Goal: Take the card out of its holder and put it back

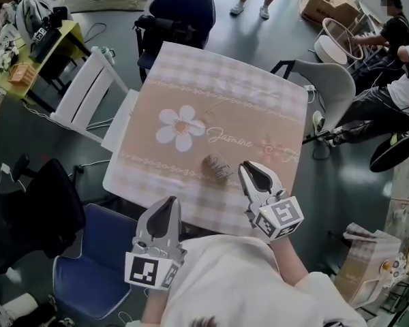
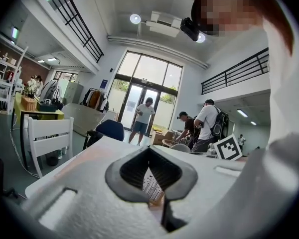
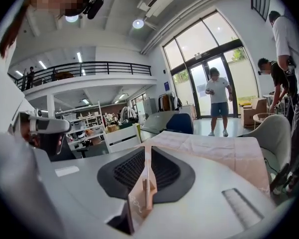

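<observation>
Where the card sits: card (image 1: 221,170) with striped print, in its brown holder (image 1: 209,161) as far as the head view shows, on the pink tablecloth (image 1: 191,80), toward the near edge.
Right gripper (image 1: 246,166): jaws a narrow slit apart, pressing on nothing; pink cloth shows through the slit; tip just right of the card, not touching it.
Left gripper (image 1: 168,202): jaw tips together, nothing clamped; card seen beyond, through the hollow between the pads; apart from the holder.
Cloth: checked border, white flower (image 1: 180,128), the word "Jasmine" beside it.
Around: white chair (image 1: 88,94) at the left side, dark chair (image 1: 184,5) at the far side.
</observation>
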A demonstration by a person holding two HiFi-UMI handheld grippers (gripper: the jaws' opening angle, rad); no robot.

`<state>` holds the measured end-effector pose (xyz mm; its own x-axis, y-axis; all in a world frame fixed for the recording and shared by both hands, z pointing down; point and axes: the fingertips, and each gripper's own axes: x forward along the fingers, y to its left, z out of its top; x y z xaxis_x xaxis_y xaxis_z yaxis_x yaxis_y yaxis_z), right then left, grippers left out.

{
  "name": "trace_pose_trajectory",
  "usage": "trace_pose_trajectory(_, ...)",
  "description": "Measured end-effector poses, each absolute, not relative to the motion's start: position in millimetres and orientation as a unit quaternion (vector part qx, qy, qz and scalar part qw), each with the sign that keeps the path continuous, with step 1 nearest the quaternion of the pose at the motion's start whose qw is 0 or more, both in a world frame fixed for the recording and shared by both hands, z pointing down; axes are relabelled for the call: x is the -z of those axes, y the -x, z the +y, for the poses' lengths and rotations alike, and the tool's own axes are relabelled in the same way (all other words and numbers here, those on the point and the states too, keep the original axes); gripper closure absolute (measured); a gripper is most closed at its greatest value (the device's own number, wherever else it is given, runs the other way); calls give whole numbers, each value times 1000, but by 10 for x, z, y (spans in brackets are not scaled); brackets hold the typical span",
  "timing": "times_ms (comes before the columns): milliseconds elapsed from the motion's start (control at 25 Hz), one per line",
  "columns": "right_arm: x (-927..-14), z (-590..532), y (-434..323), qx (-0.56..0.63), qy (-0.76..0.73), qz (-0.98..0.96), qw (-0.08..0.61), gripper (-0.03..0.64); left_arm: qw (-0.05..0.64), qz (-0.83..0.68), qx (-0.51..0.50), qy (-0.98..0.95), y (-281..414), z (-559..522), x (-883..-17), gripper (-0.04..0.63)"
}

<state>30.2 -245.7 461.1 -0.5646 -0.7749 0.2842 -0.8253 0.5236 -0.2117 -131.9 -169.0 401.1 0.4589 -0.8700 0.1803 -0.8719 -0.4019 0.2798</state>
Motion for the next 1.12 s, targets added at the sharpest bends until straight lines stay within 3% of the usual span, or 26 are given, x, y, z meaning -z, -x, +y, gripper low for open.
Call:
trace_pose_trajectory(160,-4330,-2243,-409,-152,-469,-869,50,618,147,-519,-6,-842,1356,-1611,-3913,595)
trace_pose_trajectory(360,-4088,-1913,-557,-148,-477,-866,28,618,124,-518,-13,-846,1479,-1447,-3828,595)
trace_pose_trajectory(1120,-4042,-1207,-711,-145,-471,-869,48,618,114,-479,-18,-870,1248,-1067,-3801,595)
